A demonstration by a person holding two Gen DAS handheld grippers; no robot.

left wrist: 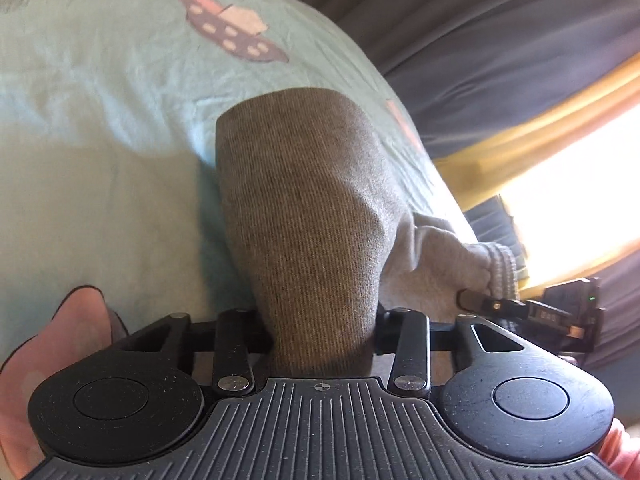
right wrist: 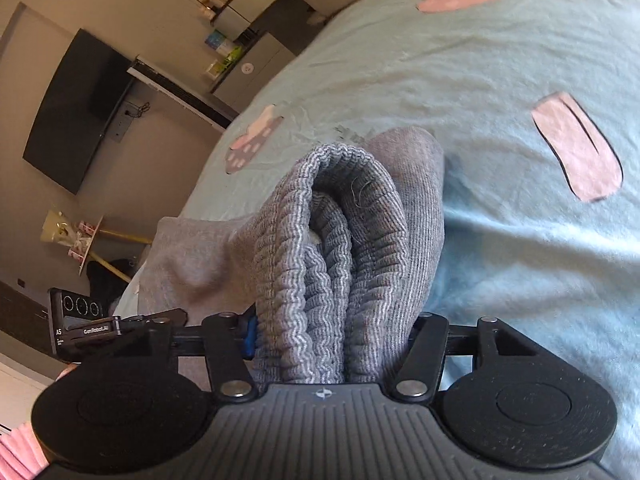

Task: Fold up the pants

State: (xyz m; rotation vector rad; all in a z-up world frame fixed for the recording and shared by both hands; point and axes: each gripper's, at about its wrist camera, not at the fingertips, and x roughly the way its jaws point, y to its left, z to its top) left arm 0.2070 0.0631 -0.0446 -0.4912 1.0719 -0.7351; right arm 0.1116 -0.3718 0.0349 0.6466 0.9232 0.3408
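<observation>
Left tongs (left wrist: 322, 332) are clamped on a fold of the grey pants (left wrist: 304, 208), plain knit fabric bunched thick between the jaws and rising off the bed (left wrist: 100, 100). Jaws stand partly closed, fabric filling the gap. Probably one side of the garment, held so the cloth can be lifted and carried over. Further right in that view the right tongs' (right wrist: 332, 344) fingertip (left wrist: 474, 300) pokes into the ribbed waistband (left wrist: 502, 268).

Right tongs grip that waistband, gathered in several ribbed layers, jaws about half closed and packed full. Both hands slope down toward the mattress, side by side, near each other, each pinching one end of the same edge. Looks like the start of a fold: two grips taken, cloth raised off the sheet, not yet laid over. Pants sit on the light blue bed sheet, partly lifted.
</observation>
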